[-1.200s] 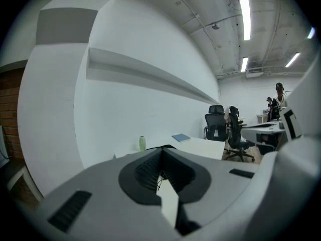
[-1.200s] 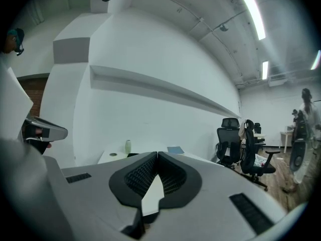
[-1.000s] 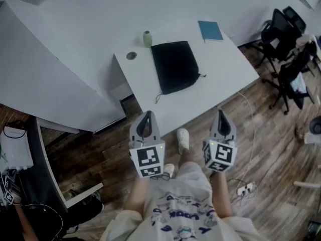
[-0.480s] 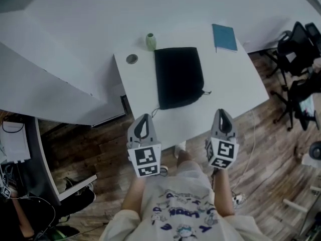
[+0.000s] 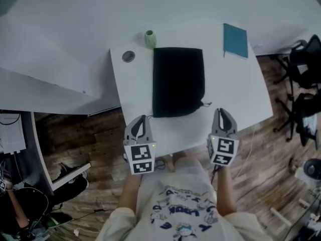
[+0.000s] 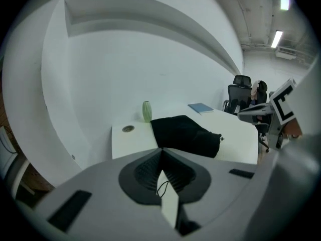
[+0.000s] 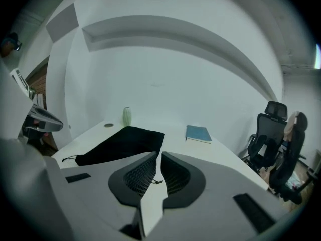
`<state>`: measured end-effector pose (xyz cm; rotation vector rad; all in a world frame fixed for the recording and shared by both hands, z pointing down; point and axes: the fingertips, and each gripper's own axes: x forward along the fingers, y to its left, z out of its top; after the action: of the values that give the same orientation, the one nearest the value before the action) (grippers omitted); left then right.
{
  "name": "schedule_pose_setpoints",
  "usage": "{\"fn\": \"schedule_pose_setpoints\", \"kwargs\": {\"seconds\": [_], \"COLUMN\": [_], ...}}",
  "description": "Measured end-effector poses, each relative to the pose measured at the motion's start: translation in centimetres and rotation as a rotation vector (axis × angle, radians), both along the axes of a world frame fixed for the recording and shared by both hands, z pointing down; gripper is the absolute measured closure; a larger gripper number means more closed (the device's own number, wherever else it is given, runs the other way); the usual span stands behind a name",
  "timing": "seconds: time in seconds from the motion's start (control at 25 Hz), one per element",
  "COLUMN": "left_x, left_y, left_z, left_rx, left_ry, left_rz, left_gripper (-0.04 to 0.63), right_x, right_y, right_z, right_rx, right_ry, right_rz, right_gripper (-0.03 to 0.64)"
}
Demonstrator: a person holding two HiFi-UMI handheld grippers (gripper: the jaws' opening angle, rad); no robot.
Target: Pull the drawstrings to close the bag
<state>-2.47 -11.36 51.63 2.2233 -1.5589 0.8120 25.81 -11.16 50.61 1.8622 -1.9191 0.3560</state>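
A black drawstring bag (image 5: 178, 82) lies flat on the white table (image 5: 238, 92), its gathered mouth towards me. One cord end (image 5: 206, 104) sticks out at the mouth's right corner. My left gripper (image 5: 142, 119) hovers at the table's near edge, just short of the mouth's left corner. It is shut and empty. My right gripper (image 5: 223, 112) hangs right of the mouth, near the right cord, also shut and empty. In the left gripper view the bag (image 6: 185, 134) lies beyond the closed tips (image 6: 161, 150), with a cord loop (image 6: 161, 187) below them. The right gripper view shows the bag (image 7: 123, 142) ahead to the left.
A small green vase (image 5: 149, 38) and a round cable hole (image 5: 128, 56) sit at the table's far left. A blue notebook (image 5: 235, 40) lies at the far right. Black office chairs (image 5: 306, 67) stand on the wooden floor to the right.
The person has stepped up to the table. Both grippers, earlier over the floor, now reach its near edge beside the bag's mouth. Neither has opened.
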Motion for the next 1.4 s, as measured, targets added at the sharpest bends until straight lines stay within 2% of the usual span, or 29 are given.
{"fn": "schedule_pose_setpoints", "kwargs": {"seconds": [0.08,0.2,0.4,0.56,0.64,0.8,1.0,1.16,1.28,1.32,1.36,1.4], "left_x": [0.0,-0.1,-0.2,0.1,0.5,0.6,0.7,1.0,1.0,1.1,1.1,1.1], "left_y": [0.0,0.3,1.0,1.5,1.8,2.0,1.6,1.6,1.5,1.5,1.6,1.7], "left_z": [1.2,2.8,5.1,7.1,7.9,9.4,10.4,11.5,12.1,12.1,12.2,12.2], "left_rx": [-0.04,-0.094,-0.165,-0.23,-0.269,-0.329,-0.368,-0.41,-0.422,-0.421,-0.418,-0.417], "left_ry": [-0.009,-0.004,-0.028,-0.04,-0.032,-0.055,-0.096,-0.164,-0.183,-0.183,-0.18,-0.173], "left_rz": [0.002,0.002,0.026,0.072,0.103,0.166,0.251,0.339,0.365,0.37,0.374,0.376], "left_gripper": [0.594,0.594,0.594,0.587,0.526,0.503,0.5,0.5,0.501,0.502,0.502,0.503], "right_x": [0.2,-0.1,-0.6,-0.9,-1.0,-1.5,-1.8,-2.7,-2.9,-2.7,-2.5,-2.4], "right_y": [-0.5,-0.9,-0.6,-0.7,-0.7,-0.9,-2.2,-2.4,-2.1,-2.0,-1.9,-1.7], "right_z": [1.4,3.5,6.4,8.3,8.9,9.8,11.2,11.1,11.3,11.4,11.6,11.7], "right_rx": [-0.032,-0.096,-0.201,-0.276,-0.31,-0.402,-0.386,-0.44,-0.466,-0.472,-0.477,-0.481], "right_ry": [0.003,0.009,0.05,0.035,0.061,0.154,0.233,0.322,0.32,0.313,0.305,0.295], "right_rz": [-0.041,-0.125,-0.266,-0.36,-0.42,-0.558,-0.673,-0.795,-0.82,-0.809,-0.797,-0.789], "right_gripper": [0.596,0.52,0.477,0.434,0.409,0.391,0.391,0.391,0.414,0.483,0.601,0.607]}}
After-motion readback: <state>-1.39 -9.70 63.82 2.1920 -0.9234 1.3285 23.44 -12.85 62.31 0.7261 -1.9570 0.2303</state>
